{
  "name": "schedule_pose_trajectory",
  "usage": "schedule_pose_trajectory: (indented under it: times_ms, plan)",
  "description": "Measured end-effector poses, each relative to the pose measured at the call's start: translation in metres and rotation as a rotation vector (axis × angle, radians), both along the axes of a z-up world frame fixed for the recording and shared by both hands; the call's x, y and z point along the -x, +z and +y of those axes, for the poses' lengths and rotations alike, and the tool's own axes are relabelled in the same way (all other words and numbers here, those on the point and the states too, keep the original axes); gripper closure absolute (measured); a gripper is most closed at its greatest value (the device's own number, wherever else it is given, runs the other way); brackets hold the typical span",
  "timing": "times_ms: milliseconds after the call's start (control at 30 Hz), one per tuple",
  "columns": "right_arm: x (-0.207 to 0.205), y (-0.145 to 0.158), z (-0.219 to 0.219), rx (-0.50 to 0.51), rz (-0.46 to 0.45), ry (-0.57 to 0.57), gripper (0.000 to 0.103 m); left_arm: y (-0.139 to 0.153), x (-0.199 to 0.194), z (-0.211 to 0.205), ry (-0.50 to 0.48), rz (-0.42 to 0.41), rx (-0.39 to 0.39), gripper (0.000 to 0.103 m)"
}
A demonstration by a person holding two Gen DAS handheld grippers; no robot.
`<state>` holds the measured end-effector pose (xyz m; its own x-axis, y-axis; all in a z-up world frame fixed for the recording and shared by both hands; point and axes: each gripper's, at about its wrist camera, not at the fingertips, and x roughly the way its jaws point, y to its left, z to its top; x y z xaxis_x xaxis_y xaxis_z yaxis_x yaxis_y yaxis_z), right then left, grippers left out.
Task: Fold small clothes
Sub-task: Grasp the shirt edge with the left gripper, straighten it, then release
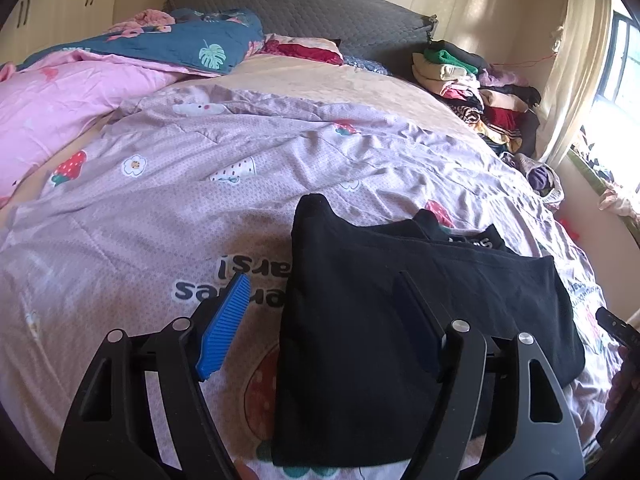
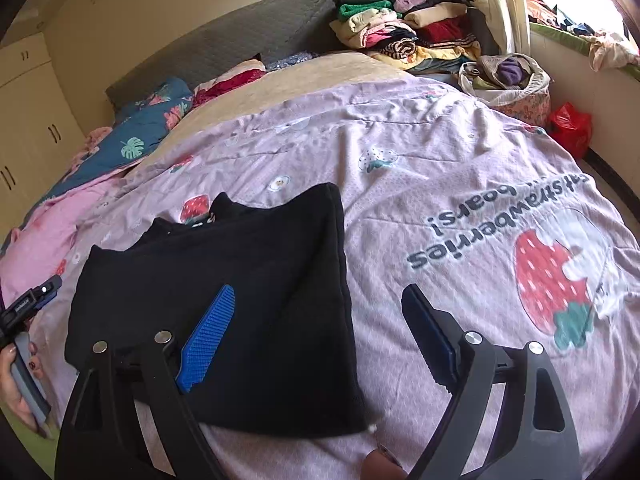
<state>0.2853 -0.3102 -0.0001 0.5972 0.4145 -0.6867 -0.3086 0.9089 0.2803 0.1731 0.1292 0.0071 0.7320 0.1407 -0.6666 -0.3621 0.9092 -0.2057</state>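
Observation:
A folded black garment (image 1: 360, 248) (image 2: 260, 248) lies flat on the lilac strawberry-print bedspread (image 1: 160, 200) (image 2: 440, 160). My left gripper (image 1: 320, 280) hovers over the garment's left edge with its jaws wide apart; the blue pad (image 1: 224, 328) is over the bedspread, the other finger over the cloth, and nothing is pinched. My right gripper (image 2: 320, 290) is open over the garment's right edge, one blue pad (image 2: 212, 336) above the cloth and the other finger above the bedspread. A hand (image 2: 16, 380) holding the left gripper shows at the left edge of the right wrist view.
A heap of folded clothes (image 1: 472, 84) (image 2: 412, 28) sits at the far right corner of the bed, by a cloth basket (image 2: 508, 80) and a red bag (image 2: 570, 128). Pink (image 1: 60, 96) and blue quilts (image 1: 180, 40) are bunched at the far left, below the grey headboard (image 1: 300, 12).

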Motion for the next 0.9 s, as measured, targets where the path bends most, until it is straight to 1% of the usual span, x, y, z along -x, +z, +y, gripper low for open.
schedule_pose_trajectory:
  times_ms: [100,200,333,367,400,433,467,533,600,633,667,700,733,767,800,833,900]
  plan:
    - [0.007,-0.003,-0.003,-0.015,0.016,0.004,0.018,0.000,0.006,0.000,-0.003,0.002,0.006,0.034]
    - [0.014,-0.010,-0.001,0.000,0.027,0.011,0.018,-0.003,0.012,0.001,-0.008,0.011,0.019,0.034]
    - [0.021,-0.019,0.003,0.015,0.039,0.026,0.019,-0.017,0.019,0.001,-0.015,0.046,0.059,0.034]
    - [0.022,-0.022,0.002,0.015,0.043,0.024,0.020,-0.021,0.020,0.000,-0.018,0.055,0.069,0.035]
    - [0.023,-0.023,0.002,0.014,0.047,0.021,0.022,-0.025,0.021,0.000,-0.022,0.066,0.080,0.040]
    - [0.024,-0.025,0.002,0.009,0.049,0.021,0.028,-0.029,0.022,-0.001,-0.025,0.078,0.091,0.047]
    - [0.024,-0.027,0.000,0.004,0.054,0.018,0.033,-0.033,0.023,-0.002,-0.029,0.090,0.098,0.049]
    - [0.024,-0.032,-0.005,-0.003,0.070,0.001,0.039,-0.041,0.026,-0.004,-0.039,0.109,0.105,0.059]
    - [0.023,-0.037,-0.010,-0.015,0.091,-0.009,0.042,-0.045,0.029,-0.005,-0.049,0.119,0.110,0.063]
    - [0.023,-0.038,-0.011,-0.017,0.097,-0.012,0.046,-0.047,0.030,-0.006,-0.055,0.122,0.112,0.066]
    - [0.023,-0.040,-0.013,-0.020,0.102,-0.012,0.055,-0.047,0.031,-0.007,-0.061,0.122,0.112,0.068]
    - [0.023,-0.042,-0.014,-0.020,0.108,-0.012,0.061,-0.047,0.032,-0.007,-0.065,0.122,0.111,0.071]
    - [0.023,-0.043,-0.016,-0.022,0.114,-0.011,0.080,-0.047,0.032,-0.008,-0.069,0.123,0.108,0.075]
    - [0.024,-0.044,-0.018,-0.037,0.118,-0.008,0.089,-0.048,0.032,-0.009,-0.076,0.126,0.105,0.079]
    - [0.026,-0.045,-0.021,-0.045,0.117,-0.012,0.090,-0.048,0.032,-0.010,-0.084,0.128,0.105,0.087]
    - [0.027,-0.045,-0.022,-0.032,0.113,-0.017,0.094,-0.049,0.033,-0.012,-0.089,0.131,0.105,0.089]
    - [0.030,-0.045,-0.023,-0.020,0.114,-0.026,0.094,-0.052,0.033,-0.014,-0.095,0.141,0.096,0.091]
